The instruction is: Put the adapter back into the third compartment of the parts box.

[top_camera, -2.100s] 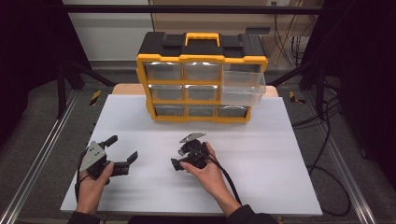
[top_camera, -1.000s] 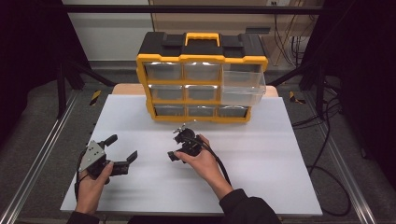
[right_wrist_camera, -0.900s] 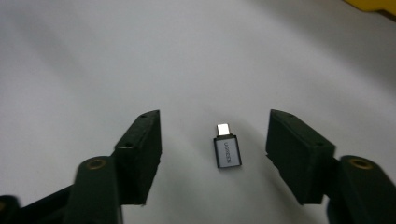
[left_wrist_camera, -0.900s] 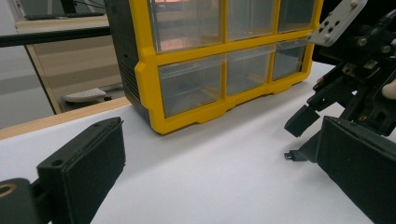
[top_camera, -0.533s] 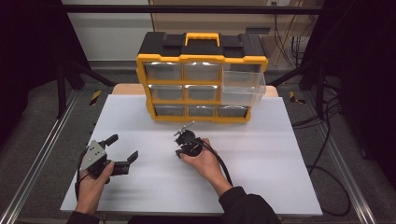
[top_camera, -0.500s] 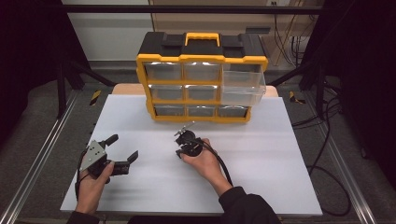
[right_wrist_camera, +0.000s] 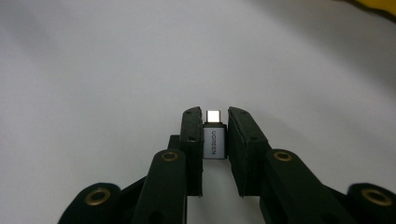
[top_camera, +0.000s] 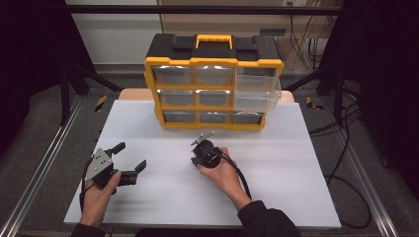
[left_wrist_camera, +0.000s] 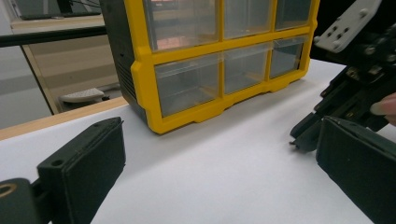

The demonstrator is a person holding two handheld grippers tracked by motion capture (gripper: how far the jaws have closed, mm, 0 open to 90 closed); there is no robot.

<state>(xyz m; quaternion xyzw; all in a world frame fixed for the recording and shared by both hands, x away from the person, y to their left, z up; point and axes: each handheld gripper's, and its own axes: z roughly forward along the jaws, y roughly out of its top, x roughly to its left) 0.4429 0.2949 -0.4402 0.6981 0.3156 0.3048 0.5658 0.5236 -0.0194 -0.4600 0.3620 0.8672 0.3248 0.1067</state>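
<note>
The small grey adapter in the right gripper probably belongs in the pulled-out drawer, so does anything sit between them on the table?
Nothing visible does. The adapter sits between the right gripper fingers, and bare white table lies before the open drawer.

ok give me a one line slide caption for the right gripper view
Right gripper, its jaws just closed, pinching a small silver adapter above the white table.

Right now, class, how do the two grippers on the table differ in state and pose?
The left gripper stands with its fingers spread wide and nothing between them; the right gripper has just been closing its fingers on a small silver adapter. The left sits near the table's front left; the right is closer to the yellow drawer organizer. Both are hand-held.
</note>
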